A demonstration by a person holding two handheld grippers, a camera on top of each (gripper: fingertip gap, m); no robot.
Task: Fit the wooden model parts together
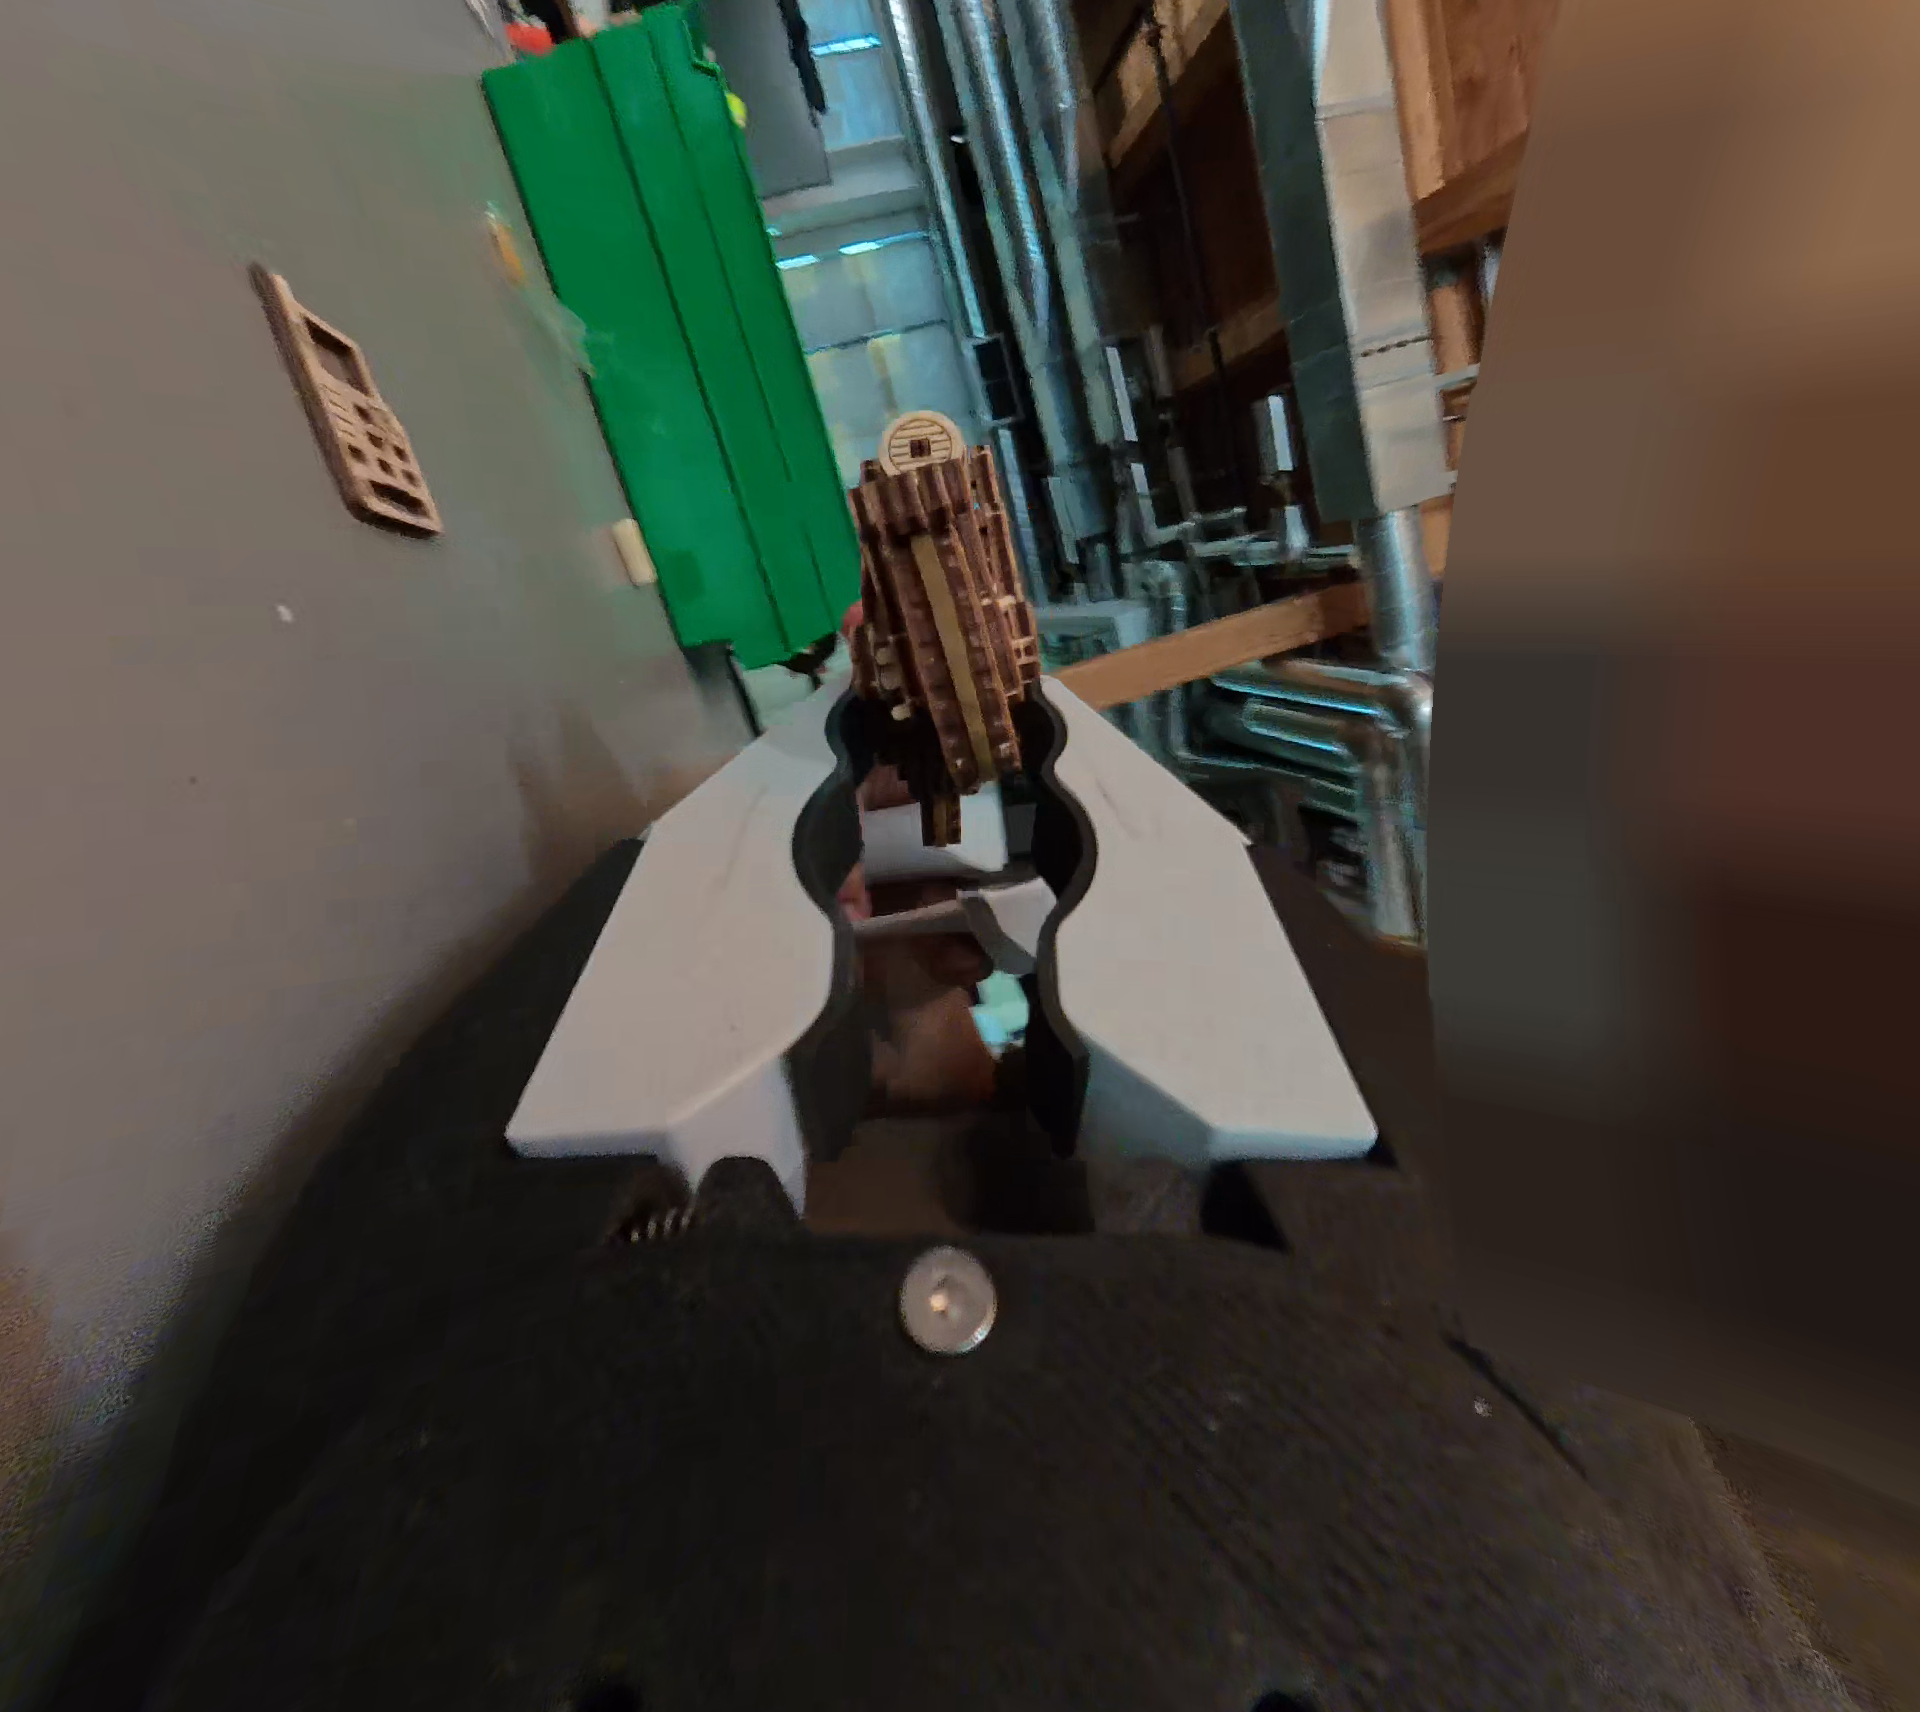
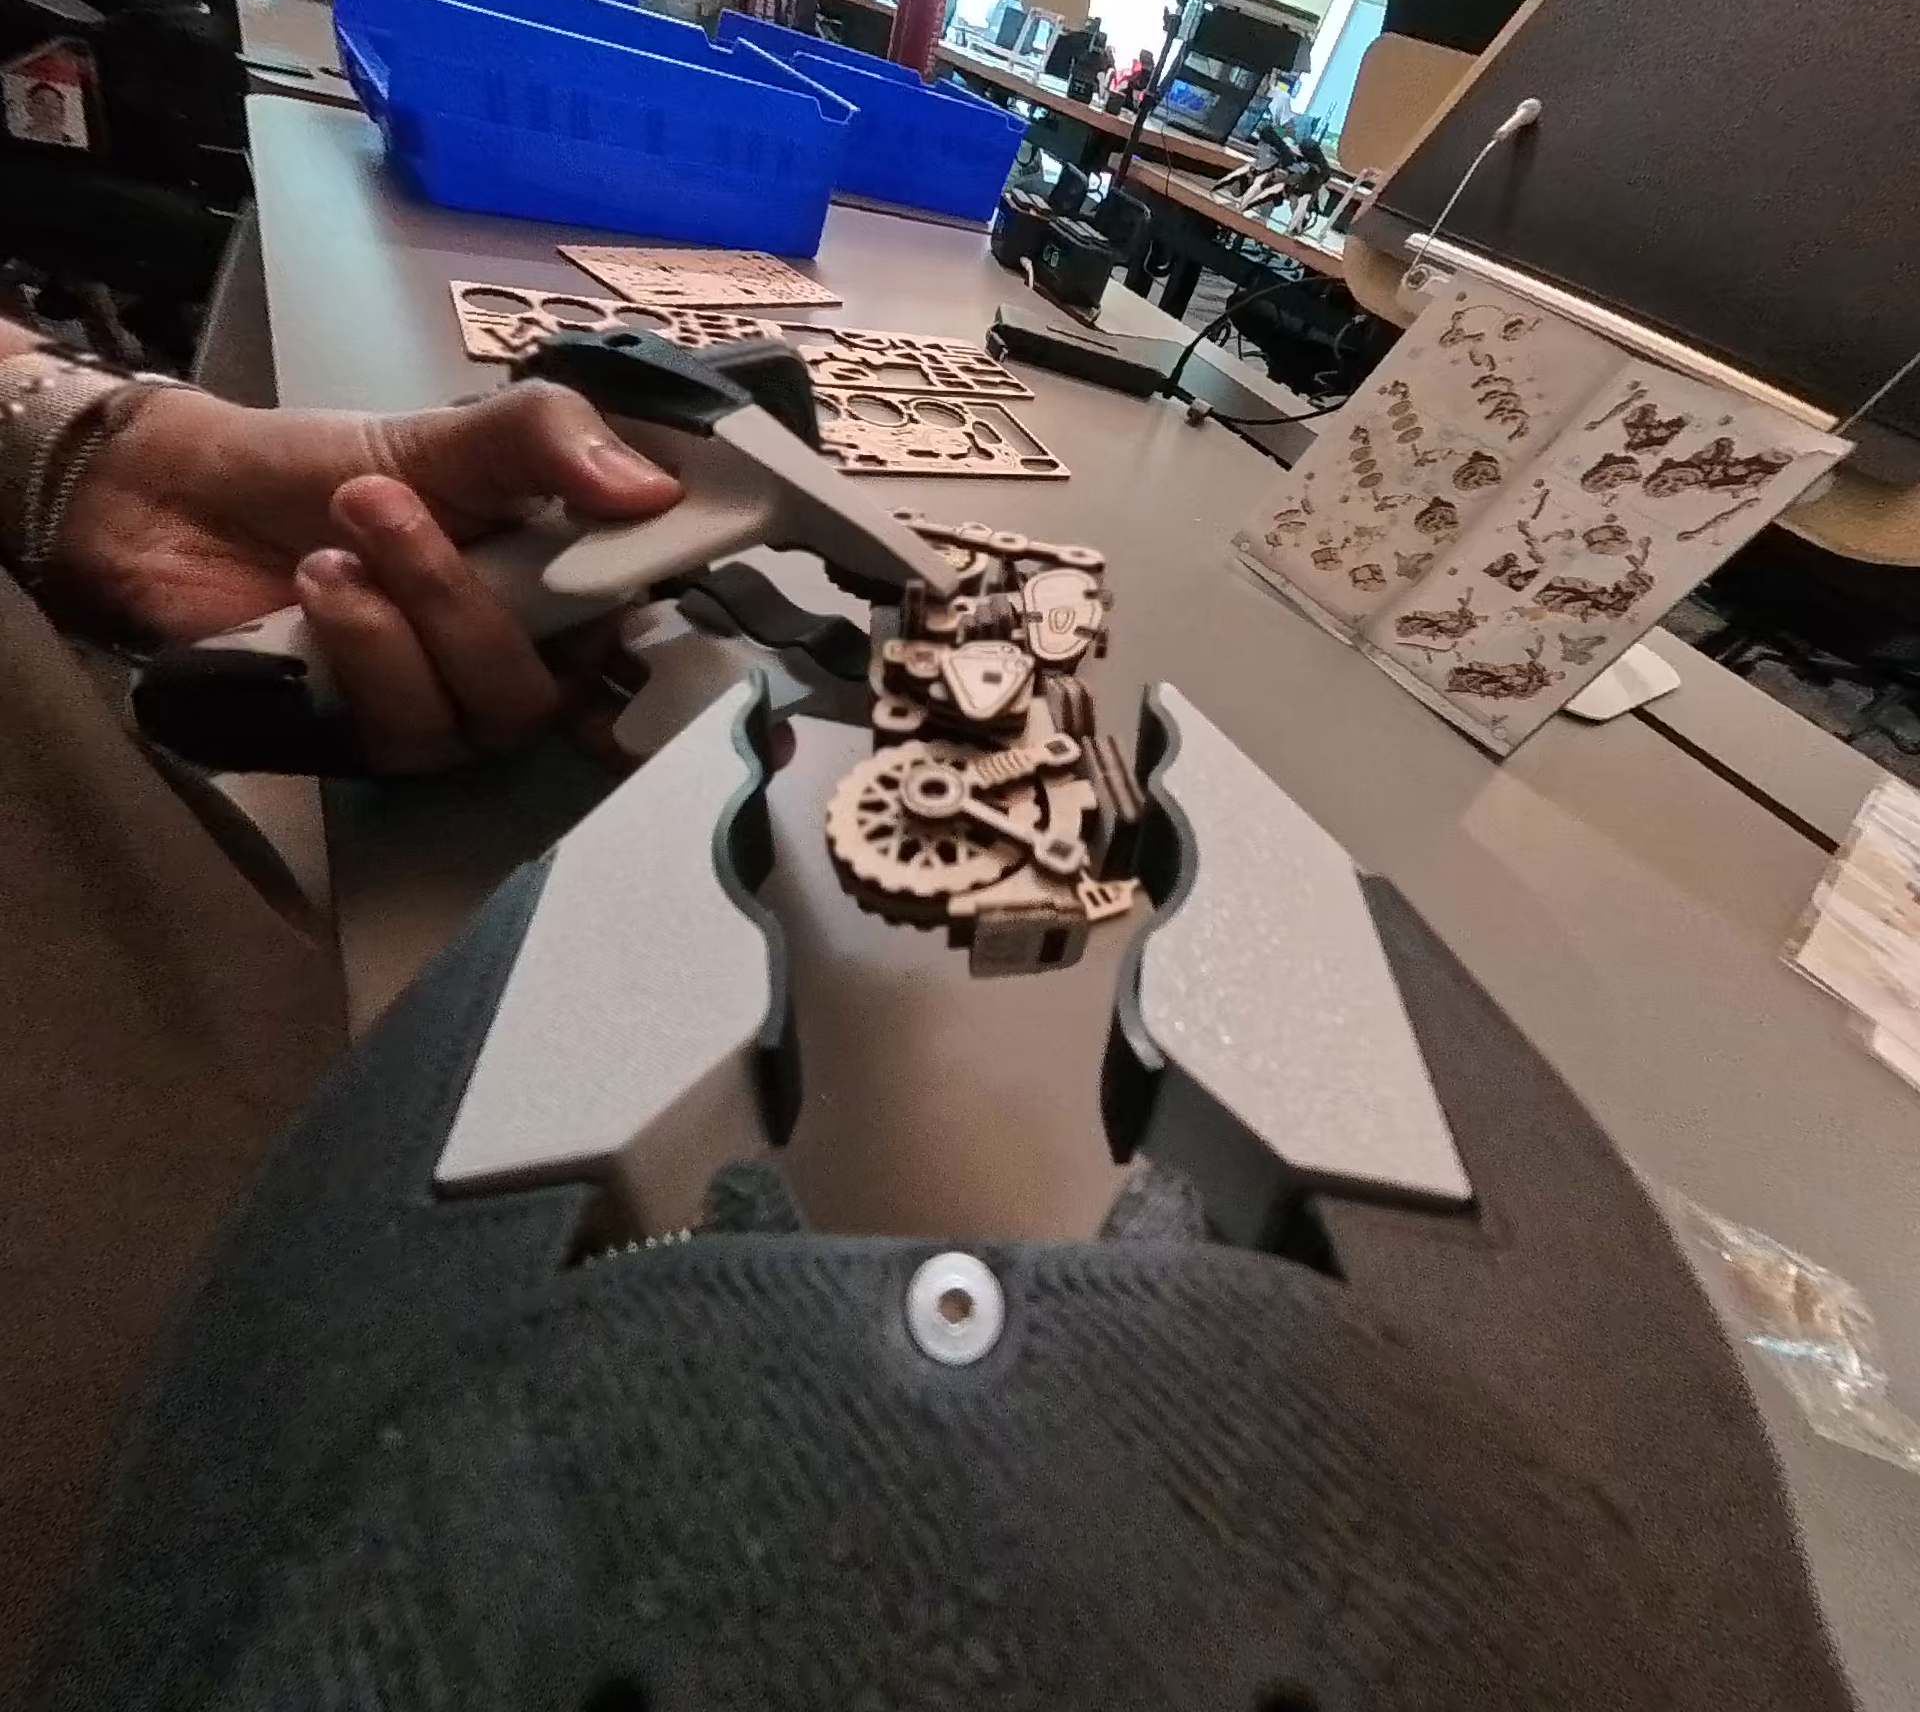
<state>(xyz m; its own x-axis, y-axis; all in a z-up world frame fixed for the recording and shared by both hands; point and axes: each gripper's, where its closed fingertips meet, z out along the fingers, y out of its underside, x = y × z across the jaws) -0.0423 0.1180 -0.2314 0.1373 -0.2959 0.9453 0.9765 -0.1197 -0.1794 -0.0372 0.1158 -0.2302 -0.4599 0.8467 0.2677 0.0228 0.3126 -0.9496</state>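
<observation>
A partly built wooden model (image 2: 977, 748) with a gear wheel and layered plates hangs above the grey table (image 2: 1403, 1018). My left gripper (image 2: 920, 587) comes in from the left, held by a hand (image 2: 416, 561), and is shut on the model's top. In the left wrist view the left gripper (image 1: 940, 712) clamps the model (image 1: 935, 602), seen edge-on. My right gripper (image 2: 951, 758) is open with the model's lower part between its fingers. The right finger (image 2: 1158, 789) is against the model's side; the left finger (image 2: 748, 789) stands apart from it.
Punched wooden part sheets (image 2: 935, 426) lie behind the model, with blue bins (image 2: 582, 104) farther back. An instruction sheet (image 2: 1538, 519) leans at the right. A small plastic bag (image 2: 1766, 1330) lies near right. A green bin (image 1: 665, 332) and a small wooden sheet (image 1: 348, 405) show in the left wrist view.
</observation>
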